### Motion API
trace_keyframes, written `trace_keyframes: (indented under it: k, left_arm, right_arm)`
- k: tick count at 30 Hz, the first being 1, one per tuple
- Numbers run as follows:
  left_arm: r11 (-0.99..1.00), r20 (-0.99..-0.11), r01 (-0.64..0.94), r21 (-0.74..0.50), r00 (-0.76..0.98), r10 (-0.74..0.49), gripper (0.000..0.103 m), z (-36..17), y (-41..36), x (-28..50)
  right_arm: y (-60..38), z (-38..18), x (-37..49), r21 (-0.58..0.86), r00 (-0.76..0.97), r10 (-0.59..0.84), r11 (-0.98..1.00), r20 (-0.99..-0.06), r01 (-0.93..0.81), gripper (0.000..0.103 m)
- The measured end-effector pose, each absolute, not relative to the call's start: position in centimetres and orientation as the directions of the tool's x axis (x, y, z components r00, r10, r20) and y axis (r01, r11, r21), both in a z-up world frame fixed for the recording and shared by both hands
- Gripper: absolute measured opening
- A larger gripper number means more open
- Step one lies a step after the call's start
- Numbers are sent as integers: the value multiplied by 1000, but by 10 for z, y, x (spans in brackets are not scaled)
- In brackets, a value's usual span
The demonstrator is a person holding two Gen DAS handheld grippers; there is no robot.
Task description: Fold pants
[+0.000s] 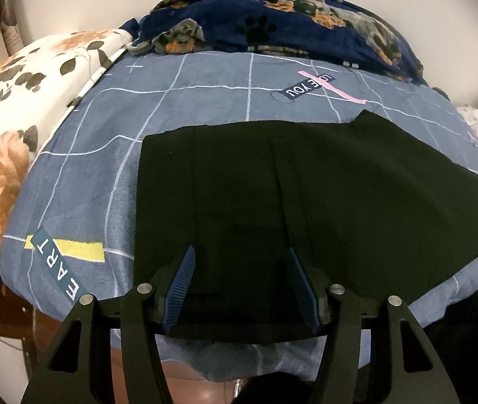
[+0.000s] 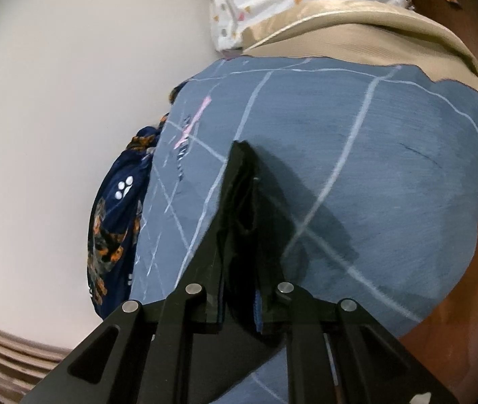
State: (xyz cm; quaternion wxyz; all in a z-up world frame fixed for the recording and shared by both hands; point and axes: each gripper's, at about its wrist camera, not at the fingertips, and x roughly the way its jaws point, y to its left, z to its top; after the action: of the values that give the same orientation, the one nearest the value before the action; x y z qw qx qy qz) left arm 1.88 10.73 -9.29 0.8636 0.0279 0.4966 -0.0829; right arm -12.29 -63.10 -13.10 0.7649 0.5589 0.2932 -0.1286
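At far left we see a floral pillow [image 1: 6, 107] beside the blue grid-patterned bedsheet [image 1: 104, 175], with a navy dog-print blanket [image 1: 272, 23] along its far edge. Our left gripper [image 1: 240, 269] hovers with fingers spread wide over the near edge of the black pants [image 1: 306, 185], which lie flat on the sheet. Our right gripper [image 2: 239, 269] is clamped on a bunched fold of the pants, lifted above the sheet.

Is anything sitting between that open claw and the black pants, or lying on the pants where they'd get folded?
Nothing visible. The left gripper is open right over the near end of the pants, with no object between them. Their top surface looks bare on the blue bedsheet. The right gripper already pinches a fold of them.
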Motion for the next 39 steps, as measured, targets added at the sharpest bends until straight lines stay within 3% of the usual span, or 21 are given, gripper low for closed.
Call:
trace_keyframes:
  k: [15, 26, 39]
  left_arm:
    - [985, -866, 164, -45, 486, -120, 58, -92, 108, 20]
    - [984, -870, 169, -50, 477, -126, 60, -94, 105, 20]
    - [980, -875, 194, -34, 469, -123, 62, -97, 97, 21]
  right_arm:
    - [-546, -97, -63, 790, 779, 289, 476, -556, 387, 13]
    - [-487, -122, -43, 797, 714, 406, 486, -570, 359, 13]
    - [-455, -125, -42, 795, 687, 442, 498, -577, 347, 13]
